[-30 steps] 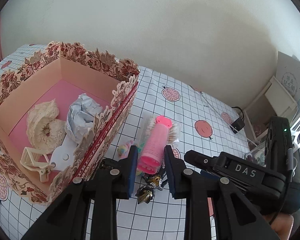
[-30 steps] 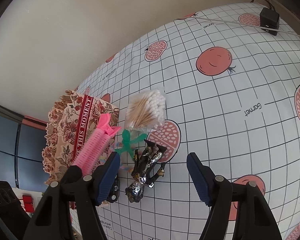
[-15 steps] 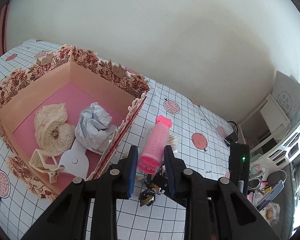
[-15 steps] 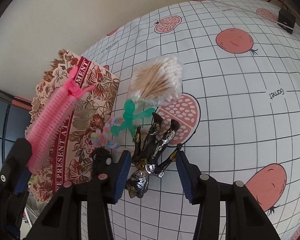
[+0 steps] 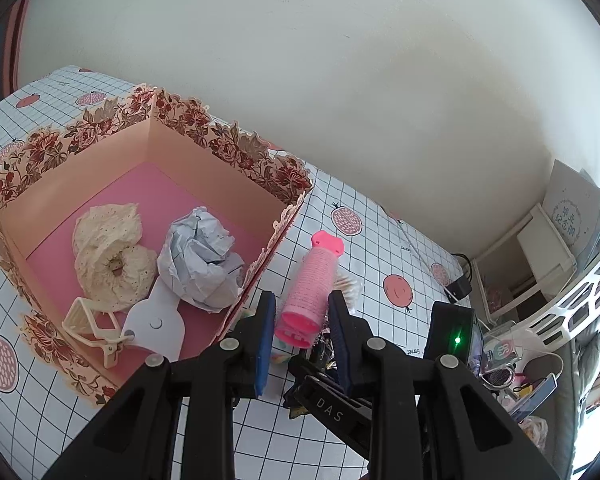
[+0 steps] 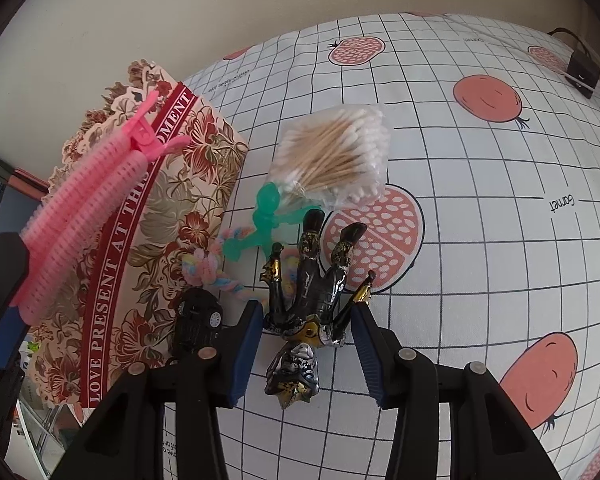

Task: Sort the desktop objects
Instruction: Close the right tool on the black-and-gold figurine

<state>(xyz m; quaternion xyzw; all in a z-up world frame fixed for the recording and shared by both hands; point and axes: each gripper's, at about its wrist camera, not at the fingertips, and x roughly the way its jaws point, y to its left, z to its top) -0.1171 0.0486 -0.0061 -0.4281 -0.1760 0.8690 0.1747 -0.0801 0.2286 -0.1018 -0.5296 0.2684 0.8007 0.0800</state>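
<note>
My left gripper (image 5: 302, 320) is shut on a pink hair roller (image 5: 310, 284) and holds it in the air beside the right wall of the floral gift box (image 5: 236, 152). The roller also shows in the right wrist view (image 6: 84, 204), above the box side (image 6: 148, 240). My right gripper (image 6: 306, 340) is open, its jaws on either side of a black and gold figurine (image 6: 312, 304) lying on the tablecloth. A bag of cotton swabs (image 6: 336, 156), a green toy figure (image 6: 268, 216), a pastel rope (image 6: 208, 264) and a small black toy car (image 6: 196, 320) lie close by.
Inside the box lie a cream lace scrunchie (image 5: 112, 252), crumpled paper (image 5: 200, 256), a cream clip (image 5: 92, 324) and a white piece (image 5: 156, 320). A black charger with cable (image 6: 582, 68) lies at the table's far right. Shelves and baskets (image 5: 560, 280) stand beyond the table edge.
My left gripper has lifted the pink roller up off the table. My right gripper has moved in and down over the figurine, its jaws narrower than before.
</note>
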